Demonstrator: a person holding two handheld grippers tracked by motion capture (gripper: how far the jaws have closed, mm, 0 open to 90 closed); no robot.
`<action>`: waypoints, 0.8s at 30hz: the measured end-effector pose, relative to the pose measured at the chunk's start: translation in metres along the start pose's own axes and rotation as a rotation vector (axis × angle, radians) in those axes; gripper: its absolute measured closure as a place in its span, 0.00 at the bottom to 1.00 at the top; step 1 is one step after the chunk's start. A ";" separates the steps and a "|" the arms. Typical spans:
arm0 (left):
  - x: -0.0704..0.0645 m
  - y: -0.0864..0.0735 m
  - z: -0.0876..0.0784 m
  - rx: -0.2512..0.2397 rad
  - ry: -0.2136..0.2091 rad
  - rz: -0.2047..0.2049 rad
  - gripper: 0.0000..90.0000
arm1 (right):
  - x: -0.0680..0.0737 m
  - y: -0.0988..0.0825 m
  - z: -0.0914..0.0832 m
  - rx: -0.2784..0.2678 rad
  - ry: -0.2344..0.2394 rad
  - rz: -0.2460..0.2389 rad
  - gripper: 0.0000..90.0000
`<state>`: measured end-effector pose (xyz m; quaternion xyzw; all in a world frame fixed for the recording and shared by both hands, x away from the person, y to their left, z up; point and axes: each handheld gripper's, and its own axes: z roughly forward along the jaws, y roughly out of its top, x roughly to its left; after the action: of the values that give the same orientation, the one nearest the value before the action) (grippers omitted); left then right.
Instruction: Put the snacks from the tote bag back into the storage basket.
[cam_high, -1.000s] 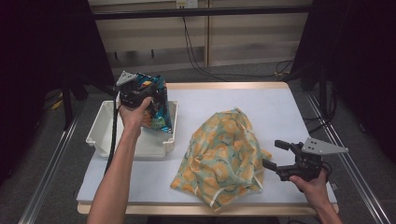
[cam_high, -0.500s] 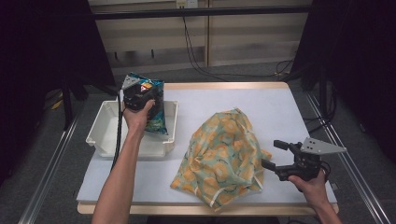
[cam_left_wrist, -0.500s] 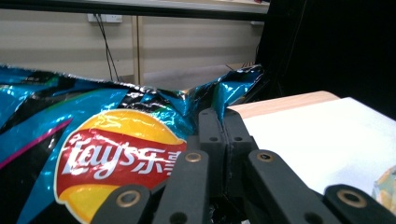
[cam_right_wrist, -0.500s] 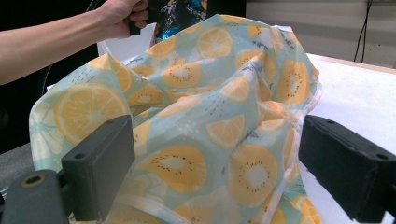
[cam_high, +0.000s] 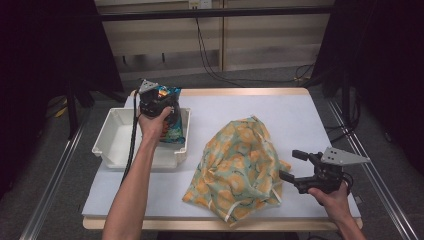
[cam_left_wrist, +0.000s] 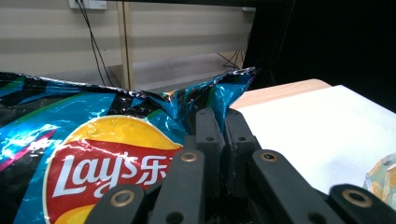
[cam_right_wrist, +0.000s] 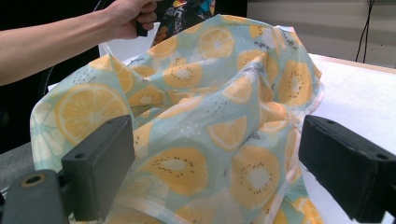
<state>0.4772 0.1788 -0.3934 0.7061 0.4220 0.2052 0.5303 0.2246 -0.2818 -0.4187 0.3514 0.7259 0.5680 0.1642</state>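
Chip bag (cam_high: 170, 117), a glossy blue Lay's packet, hangs upright over the right end of the white bin (cam_high: 117, 145), its lower edge down inside. The left gripper (cam_high: 156, 102) is clamped on the bag's top seam, jaws pressed nearly together on the crimped foil, which is likely why the packet hangs straight instead of flopping; I judge it is being lowered into the bin. The left gripper view shows the two black jaws pinching the foil just right of the logo (cam_left_wrist: 107, 172).

Right of the bin, a fruit-print cloth bag (cam_high: 237, 167) sits slumped in a soft mound, its mouth toward the bench's near edge. Farther right of the bin, beyond the cloth bag, the right gripper (cam_high: 290, 165) rests low with its jaws wide apart, gripping nothing and pointing at the cloth from just beside it, apparently waiting.

Everything stands on a bench (cam_high: 300, 115) covered in white, with a pale wooden edge. Behind the bin run wood-panelled walls, trailing cables and a wall socket, and dark drapes flank both sides.
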 end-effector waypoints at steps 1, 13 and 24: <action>0.000 0.000 0.000 0.004 0.004 0.004 0.96 | 0.000 0.000 0.000 0.000 0.001 -0.001 0.11; -0.003 -0.002 0.005 0.039 -0.042 0.002 0.88 | 0.001 0.000 0.001 0.004 0.000 -0.005 0.11; -0.003 -0.002 0.004 0.044 -0.077 -0.002 0.66 | 0.001 0.000 0.001 0.005 0.003 -0.007 0.11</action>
<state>0.4780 0.1741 -0.3964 0.7248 0.4062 0.1679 0.5306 0.2244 -0.2799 -0.4189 0.3485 0.7289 0.5659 0.1643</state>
